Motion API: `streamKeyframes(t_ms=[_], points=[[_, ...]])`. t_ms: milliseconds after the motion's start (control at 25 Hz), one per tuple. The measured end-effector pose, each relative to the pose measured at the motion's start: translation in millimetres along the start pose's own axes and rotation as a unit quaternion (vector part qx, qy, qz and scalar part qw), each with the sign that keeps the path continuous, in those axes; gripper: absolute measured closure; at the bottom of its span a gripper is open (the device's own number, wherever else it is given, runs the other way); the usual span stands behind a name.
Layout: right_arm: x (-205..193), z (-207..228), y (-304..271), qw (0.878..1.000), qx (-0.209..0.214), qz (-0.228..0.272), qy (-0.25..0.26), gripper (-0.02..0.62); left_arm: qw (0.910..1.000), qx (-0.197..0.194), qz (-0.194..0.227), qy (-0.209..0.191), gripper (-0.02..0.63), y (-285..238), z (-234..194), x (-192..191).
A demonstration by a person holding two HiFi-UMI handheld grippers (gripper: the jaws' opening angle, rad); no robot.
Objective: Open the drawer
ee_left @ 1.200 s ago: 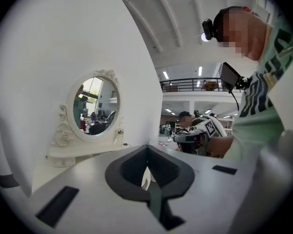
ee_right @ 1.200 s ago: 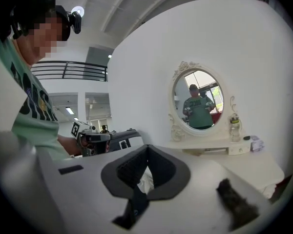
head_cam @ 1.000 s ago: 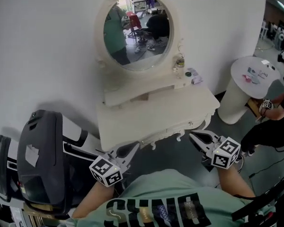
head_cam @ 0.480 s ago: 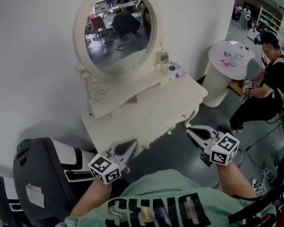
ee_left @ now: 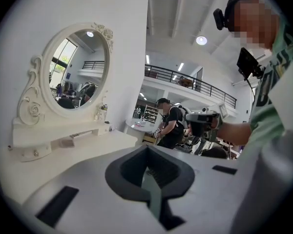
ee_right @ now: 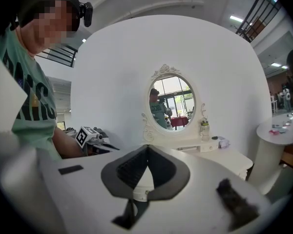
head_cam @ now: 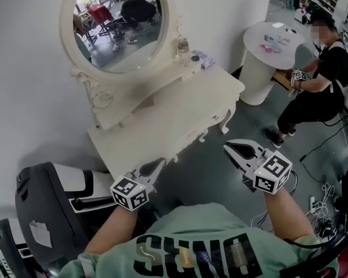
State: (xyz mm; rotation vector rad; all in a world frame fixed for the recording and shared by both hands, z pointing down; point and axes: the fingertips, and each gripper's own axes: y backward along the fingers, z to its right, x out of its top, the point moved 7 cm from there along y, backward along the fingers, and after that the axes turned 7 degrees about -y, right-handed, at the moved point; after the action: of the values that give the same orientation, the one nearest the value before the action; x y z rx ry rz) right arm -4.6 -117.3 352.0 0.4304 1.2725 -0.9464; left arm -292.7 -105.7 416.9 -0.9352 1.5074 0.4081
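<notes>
A white dressing table [head_cam: 162, 120] with an oval mirror [head_cam: 117, 25] stands against the wall. Its drawer front [head_cam: 191, 133] lies under the carved front edge and is closed; I make out no handle. My left gripper [head_cam: 156, 165] is shut and empty, its tips close to the left part of that front edge. My right gripper [head_cam: 229, 147] is shut and empty, hanging over the floor to the right of the table's front. In the left gripper view the shut left gripper [ee_left: 147, 152] points past the tabletop [ee_left: 63, 150]. The right gripper [ee_right: 147, 150] faces the mirror [ee_right: 172, 104].
A dark grey case [head_cam: 43, 207] stands on the floor at the left. A round white pedestal table [head_cam: 269, 45] is at the right, with a person in black [head_cam: 319, 80] seated beside it. A small bottle [head_cam: 182, 44] stands on the table's raised shelf. Cables [head_cam: 319, 207] lie on the floor.
The head view has swung, so the table now sits further left. My left gripper has sunk toward the table's front edge. Both grippers stay shut.
</notes>
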Motion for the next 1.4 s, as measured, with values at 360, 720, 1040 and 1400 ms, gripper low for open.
streamKeyframes(t_ms=[360,720,1040,1400], points=[[-24,17,74,0.999,0.050,0.013,0.012,0.584,0.9895,0.137,-0.039,0.024,0.597,-23,54,-21],[-30,35,53,0.999,0.032,0.021,-0.014,0.584,0.9821,0.162,-0.092,0.028,0.595,-34,16,-58],[-50,32,-42,0.998,0.007,-0.016,-0.058,0.584,0.9734,0.106,-0.189,0.076,0.552,-46,-42,-165],[-71,55,-81,0.994,0.018,-0.069,-0.082,0.584,0.9271,0.175,-0.209,0.257,0.459,-73,-100,-258]])
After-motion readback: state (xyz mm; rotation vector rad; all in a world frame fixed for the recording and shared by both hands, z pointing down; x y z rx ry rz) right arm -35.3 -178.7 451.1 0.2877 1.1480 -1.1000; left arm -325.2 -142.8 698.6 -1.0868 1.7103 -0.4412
